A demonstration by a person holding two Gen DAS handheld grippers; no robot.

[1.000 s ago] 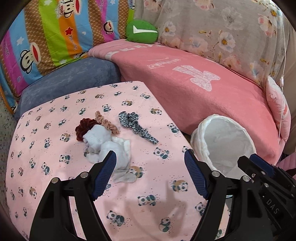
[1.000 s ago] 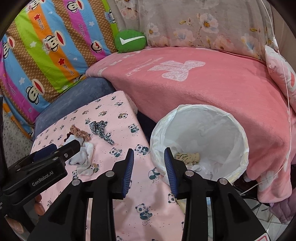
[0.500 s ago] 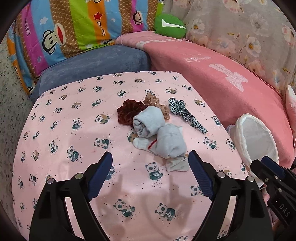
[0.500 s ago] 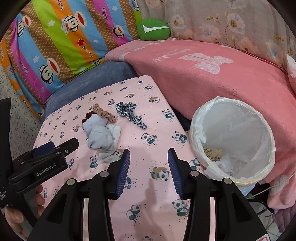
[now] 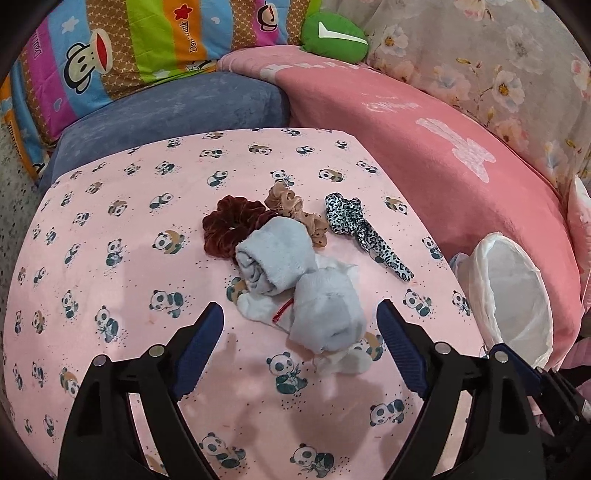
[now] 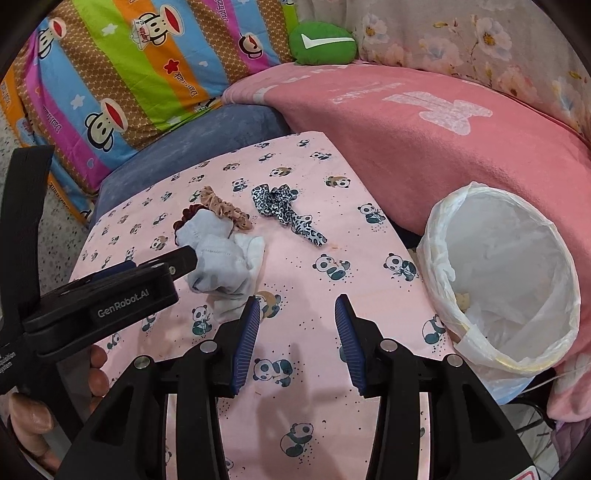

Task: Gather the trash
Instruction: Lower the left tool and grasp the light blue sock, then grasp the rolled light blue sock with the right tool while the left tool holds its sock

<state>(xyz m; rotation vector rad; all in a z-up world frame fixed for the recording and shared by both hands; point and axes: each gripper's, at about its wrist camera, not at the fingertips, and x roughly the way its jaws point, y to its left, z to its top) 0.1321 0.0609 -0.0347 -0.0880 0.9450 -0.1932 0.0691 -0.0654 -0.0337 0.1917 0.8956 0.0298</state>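
Bin (image 6: 443,258) has some scraps; grey socks (image 5: 295,280) + three scrunchies beside it, uncollected. Left gripper (image 5: 300,345) jaws wide apart over socks, right gripper (image 6: 296,341) part-open, both empty.

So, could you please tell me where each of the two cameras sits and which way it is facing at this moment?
Left wrist: sits on the left gripper, looking forward and down at the grey socks and three scrunchies on the panda cloth; its own open fingers show.
Right wrist: sits on the right gripper, looking down between the cloth and the white lined bin; its open fingers, the left gripper's body and the person's hand show.
Shared: socks, leopard scrunchie, bin, green cushion.
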